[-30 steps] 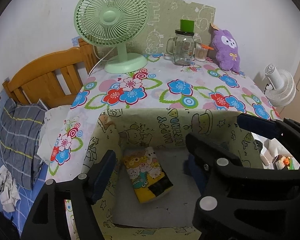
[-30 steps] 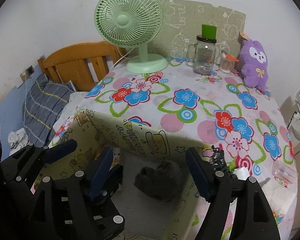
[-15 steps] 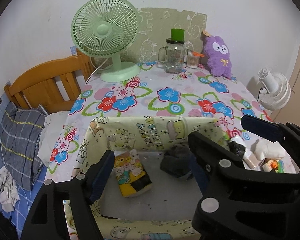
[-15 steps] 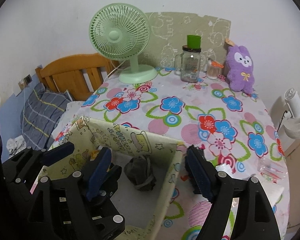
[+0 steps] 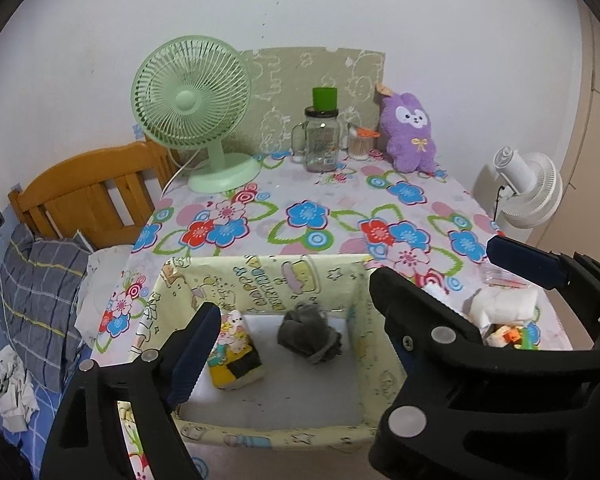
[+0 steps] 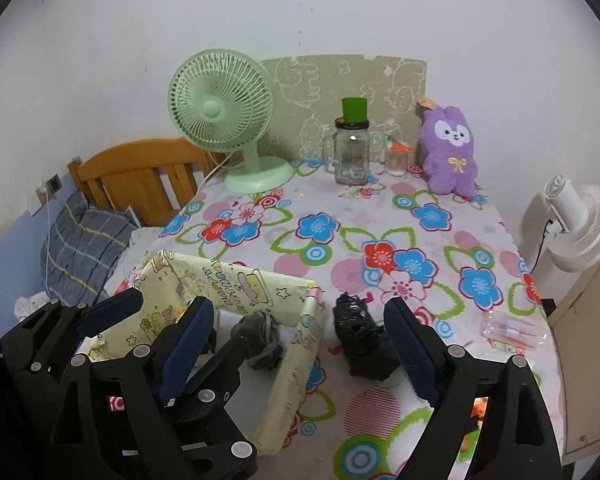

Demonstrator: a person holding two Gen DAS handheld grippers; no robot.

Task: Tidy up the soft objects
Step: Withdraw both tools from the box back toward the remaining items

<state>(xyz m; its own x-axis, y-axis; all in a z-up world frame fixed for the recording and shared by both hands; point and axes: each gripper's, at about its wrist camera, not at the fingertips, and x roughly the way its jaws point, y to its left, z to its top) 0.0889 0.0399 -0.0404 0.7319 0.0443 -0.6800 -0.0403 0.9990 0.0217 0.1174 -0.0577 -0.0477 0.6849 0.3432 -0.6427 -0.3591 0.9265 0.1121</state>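
Both grippers, left (image 5: 292,336) and right (image 6: 296,340), have pulled back above the box (image 5: 260,276) with fingers just spread wider and empty, leaving the grey sock (image 5: 310,334) and yellow pouch (image 5: 234,354) inside it, while the black bundle (image 6: 360,340) and purple plush (image 6: 452,156) wait on the bench (image 6: 340,220).

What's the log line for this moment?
left gripper: open, empty | right gripper: open, empty | grey bundle, yellow pack: in box

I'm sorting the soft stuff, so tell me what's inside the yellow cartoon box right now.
Inside the yellow box lie a grey balled-up cloth and a yellow cartoon-printed pack on its white floor. The near left corner is hidden behind the left gripper, so anything there cannot be seen.
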